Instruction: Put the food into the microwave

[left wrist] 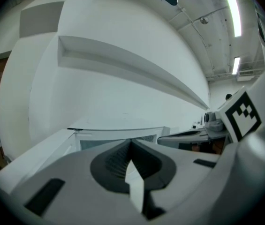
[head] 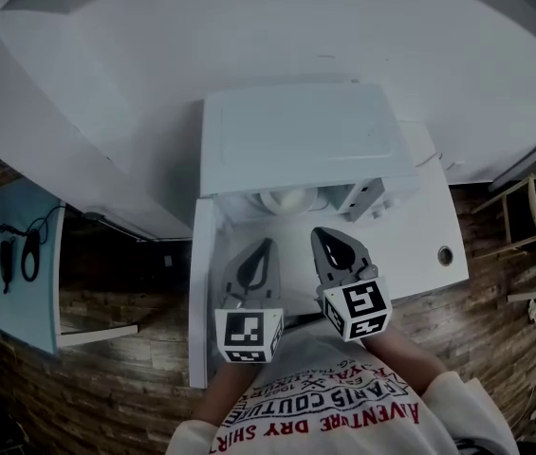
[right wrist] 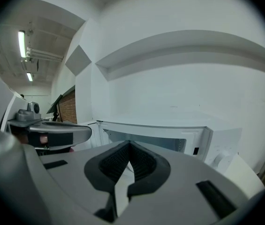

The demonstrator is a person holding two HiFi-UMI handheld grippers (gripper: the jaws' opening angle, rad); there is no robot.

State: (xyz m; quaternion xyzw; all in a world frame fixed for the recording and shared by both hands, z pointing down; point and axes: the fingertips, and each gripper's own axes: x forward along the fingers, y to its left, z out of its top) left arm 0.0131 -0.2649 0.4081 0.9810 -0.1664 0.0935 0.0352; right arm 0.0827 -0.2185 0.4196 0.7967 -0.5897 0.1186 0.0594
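Note:
A white microwave stands on a white table, and its door hangs open to the left. Inside the cavity sits a pale round dish; what it holds is hidden. Both grippers hover side by side just in front of the opening and point into it. My left gripper is shut with nothing between its jaws. My right gripper is likewise shut and empty. The microwave front fills the space straight ahead in both gripper views.
The microwave's control panel is right of the cavity. A cable hole marks the table at the right. A white wall with a ledge rises behind. Wooden chairs stand at the right, a blue board at the left.

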